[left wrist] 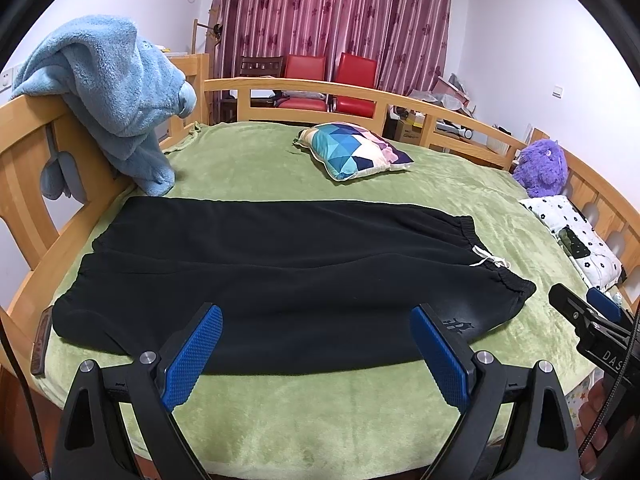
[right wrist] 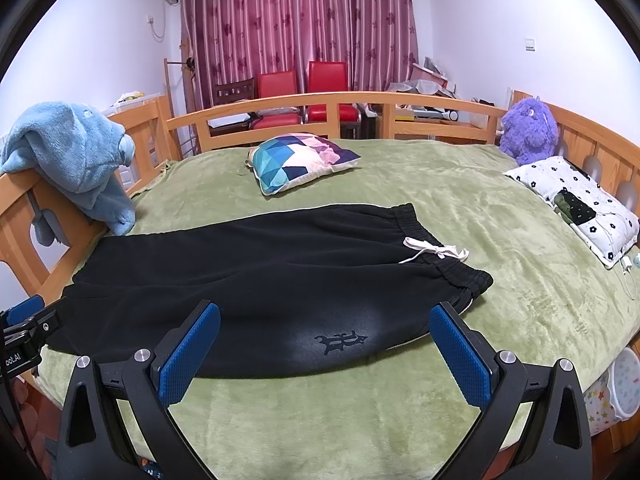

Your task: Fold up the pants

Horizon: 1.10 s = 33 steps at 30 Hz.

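Black pants (left wrist: pixel 280 276) (right wrist: pixel 256 280) lie flat across the green blanket, legs to the left, elastic waistband with a white drawstring (right wrist: pixel 436 250) to the right. A small dark logo (right wrist: pixel 340 340) shows near the front hem. My left gripper (left wrist: pixel 320 320) hovers open just in front of the pants' near edge, nothing between its blue pads. My right gripper (right wrist: pixel 326 320) also stands open over the near edge by the logo. The right gripper shows at the far right of the left wrist view (left wrist: pixel 588 312), held by a hand; the left one shows at the left edge of the right wrist view (right wrist: pixel 24 328).
The green blanket (left wrist: pixel 320 412) covers a bed with a wooden rail (left wrist: pixel 340 90). A blue fleece blanket (left wrist: pixel 116 88) hangs over the left rail. A patterned cushion (right wrist: pixel 300 160), a purple plush toy (right wrist: pixel 528 124) and a white flowered pillow (right wrist: pixel 580 204) lie beyond. Red chairs (right wrist: pixel 304 92) stand by the curtains.
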Tool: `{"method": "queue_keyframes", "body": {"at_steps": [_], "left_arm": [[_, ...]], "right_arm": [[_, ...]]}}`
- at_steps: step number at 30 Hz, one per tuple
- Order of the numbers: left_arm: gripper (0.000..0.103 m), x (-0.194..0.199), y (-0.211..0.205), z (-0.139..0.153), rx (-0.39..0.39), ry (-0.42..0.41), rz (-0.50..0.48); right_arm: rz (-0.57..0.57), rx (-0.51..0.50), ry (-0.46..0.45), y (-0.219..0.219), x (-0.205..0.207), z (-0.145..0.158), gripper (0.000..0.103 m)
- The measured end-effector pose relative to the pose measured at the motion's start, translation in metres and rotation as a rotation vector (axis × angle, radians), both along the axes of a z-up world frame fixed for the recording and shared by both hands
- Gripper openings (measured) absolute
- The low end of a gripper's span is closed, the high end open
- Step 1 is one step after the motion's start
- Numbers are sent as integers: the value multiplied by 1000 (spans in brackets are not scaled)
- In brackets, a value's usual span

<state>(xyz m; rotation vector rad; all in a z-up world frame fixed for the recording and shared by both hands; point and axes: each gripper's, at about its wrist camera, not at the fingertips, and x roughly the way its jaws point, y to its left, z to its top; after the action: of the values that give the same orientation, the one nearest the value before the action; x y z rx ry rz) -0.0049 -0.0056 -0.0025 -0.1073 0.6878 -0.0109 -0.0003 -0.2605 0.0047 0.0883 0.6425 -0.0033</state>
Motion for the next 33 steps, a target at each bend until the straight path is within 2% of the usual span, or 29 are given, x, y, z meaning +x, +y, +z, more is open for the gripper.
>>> {"method": "queue_keyframes", "body": {"at_steps": [20,24,28,33], "left_arm": [[95,5,9,5,15,-7,34],[95,7,15,6,-5,-19,48],[95,7,14,8,7,-32,34],[95,-4,8,2,58,-72,-7]], "right_arm": [[6,-24,4,8,3,0,103],[2,-16,-10,7,3,0,103],[7,12,-22,1,3,-2,103],[12,-15,-82,3,-7,-1,103]]}}
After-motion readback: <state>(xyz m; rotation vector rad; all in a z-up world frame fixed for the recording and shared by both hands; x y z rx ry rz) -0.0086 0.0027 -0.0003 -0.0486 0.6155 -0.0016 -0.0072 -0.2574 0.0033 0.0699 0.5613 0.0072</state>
